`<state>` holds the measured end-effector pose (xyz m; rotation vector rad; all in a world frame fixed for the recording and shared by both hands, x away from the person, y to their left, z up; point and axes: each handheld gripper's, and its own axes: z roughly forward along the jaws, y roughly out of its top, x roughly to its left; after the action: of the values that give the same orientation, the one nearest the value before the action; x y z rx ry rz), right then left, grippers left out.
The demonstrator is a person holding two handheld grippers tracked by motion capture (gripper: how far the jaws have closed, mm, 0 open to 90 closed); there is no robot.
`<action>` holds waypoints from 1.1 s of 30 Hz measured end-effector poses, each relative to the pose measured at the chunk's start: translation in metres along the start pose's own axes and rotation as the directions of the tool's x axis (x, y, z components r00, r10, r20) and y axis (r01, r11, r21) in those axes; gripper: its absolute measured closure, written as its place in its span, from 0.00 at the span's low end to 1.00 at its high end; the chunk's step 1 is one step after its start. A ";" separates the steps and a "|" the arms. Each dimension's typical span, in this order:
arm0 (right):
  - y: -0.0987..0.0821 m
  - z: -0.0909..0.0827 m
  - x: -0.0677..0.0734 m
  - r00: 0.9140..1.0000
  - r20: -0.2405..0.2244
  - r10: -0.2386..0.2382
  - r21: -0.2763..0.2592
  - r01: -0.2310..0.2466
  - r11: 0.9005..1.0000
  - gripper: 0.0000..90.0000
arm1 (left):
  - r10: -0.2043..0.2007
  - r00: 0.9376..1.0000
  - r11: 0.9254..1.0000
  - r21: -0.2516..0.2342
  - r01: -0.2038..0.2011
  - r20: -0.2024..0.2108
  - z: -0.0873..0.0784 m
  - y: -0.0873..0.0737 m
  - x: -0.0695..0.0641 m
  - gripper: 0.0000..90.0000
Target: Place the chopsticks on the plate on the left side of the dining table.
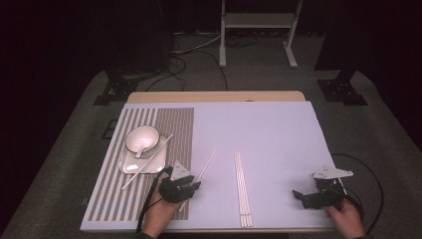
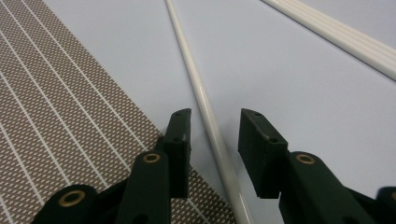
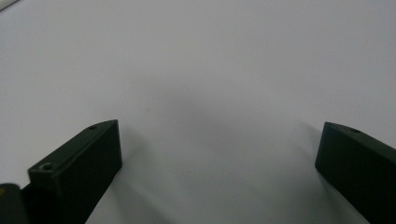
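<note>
Lower left, the left claw (image 2: 214, 122) straddles a lone chopstick (image 2: 201, 93), half-open; closing seems next. Right claw (image 3: 219, 154) gapes wide, empty.

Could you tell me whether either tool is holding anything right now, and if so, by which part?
Nothing is held. The left tool straddles a chopstick, jaws open; the right tool is open.
</note>
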<state>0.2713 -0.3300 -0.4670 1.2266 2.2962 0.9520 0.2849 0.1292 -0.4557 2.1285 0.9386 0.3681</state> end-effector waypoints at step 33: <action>0.000 0.000 0.000 1.000 0.000 0.001 0.001 -0.001 1.000 0.00 | 0.031 0.999 0.999 0.018 -0.031 0.023 0.001 0.002 -0.002 0.93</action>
<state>0.2712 -0.3300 -0.4670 1.2282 2.2961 0.9517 0.2848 0.1267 -0.4547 2.1616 0.9002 0.3515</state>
